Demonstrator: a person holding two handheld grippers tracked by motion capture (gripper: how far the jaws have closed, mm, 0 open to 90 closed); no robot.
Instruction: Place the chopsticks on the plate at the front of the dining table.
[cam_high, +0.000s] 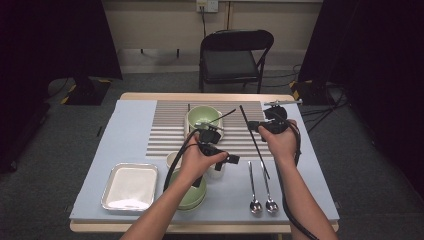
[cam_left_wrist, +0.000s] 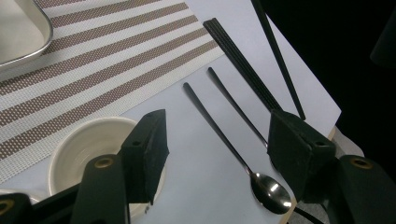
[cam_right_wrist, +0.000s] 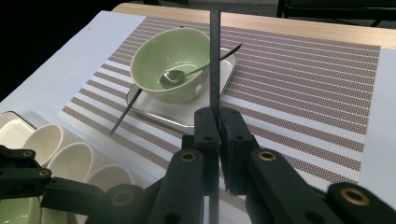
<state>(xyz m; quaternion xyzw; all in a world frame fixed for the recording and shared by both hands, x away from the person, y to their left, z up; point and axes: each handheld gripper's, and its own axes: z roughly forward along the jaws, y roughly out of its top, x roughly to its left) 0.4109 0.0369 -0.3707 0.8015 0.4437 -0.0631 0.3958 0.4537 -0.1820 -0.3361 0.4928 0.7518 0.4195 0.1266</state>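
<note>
Presently we hold a black chopstick (cam_right_wrist: 215, 56) pinched in the right gripper (cam_right_wrist: 217, 122), whose jaws are closed tight on it; in the right gripper view the stick rises straight up from between the pads. From the high view the same chopstick (cam_high: 253, 141) runs as a long slanted line over the right edge of the striped placemat (cam_high: 165, 130), its far end toward the table's back edge and its near end above the blue cloth (cam_high: 127, 112). Our right hand (cam_high: 280, 142) wraps the gripper body from below, forearm coming in from the bottom right, wrist raised over the mat's right side.

Our left hand (cam_high: 197, 160) grips the left gripper (cam_left_wrist: 217, 140) near the table's middle, forearm angled in from the bottom. Its jaws stand well apart with nothing between them; below them lie two spoons (cam_left_wrist: 233, 149) side by side on the blue cloth, bowls toward the near edge, and a second black chopstick (cam_left_wrist: 243, 65) beside them.

Containers next. A green bowl (cam_right_wrist: 170, 63) sits on a small white tray (cam_right_wrist: 224, 77) on the placemat, with a metal spoon (cam_right_wrist: 175, 77) resting inside it. A dark stick (cam_right_wrist: 126, 112) leans out from under the bowl's near side. White cups (cam_right_wrist: 70, 158) stand in a row near the left hand, empty as far as we can see. A metal tray (cam_high: 130, 186) sits at the near left, holding nothing. A further green bowl (cam_high: 192, 197) sits under our left wrist; its contents are hidden.
</note>
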